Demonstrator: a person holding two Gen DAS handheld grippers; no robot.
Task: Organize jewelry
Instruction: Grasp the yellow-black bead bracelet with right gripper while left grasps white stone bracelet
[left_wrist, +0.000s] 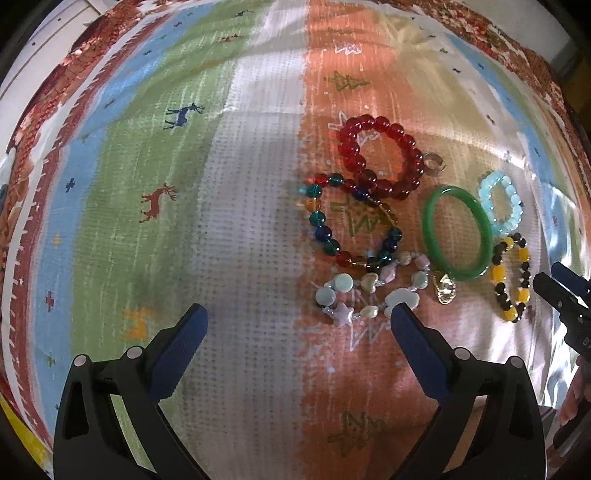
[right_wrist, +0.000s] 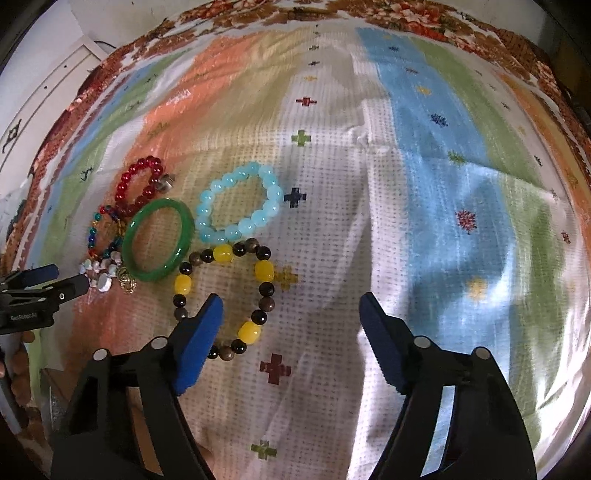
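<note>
Six bracelets: red beads (left_wrist: 382, 157), mixed glass (left_wrist: 351, 221), pastel charms (left_wrist: 369, 291), green bangle (right_wrist: 159, 240), pale blue (right_wrist: 238, 201), yellow-and-dark (right_wrist: 225, 299). All lie clustered, several touching, on the patterned cloth (right_wrist: 424, 184). Nothing sorted yet. Left gripper (left_wrist: 299, 325) wide, empty; right gripper (right_wrist: 291, 314) wide, empty, one finger over the yellow-and-dark bracelet.

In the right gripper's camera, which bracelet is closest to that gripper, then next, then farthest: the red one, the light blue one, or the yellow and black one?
1. Yellow and black bracelet, right at the right gripper, by its left finger.
2. Light blue bracelet, just beyond it.
3. Red bracelet, farthest, up on the left.
</note>
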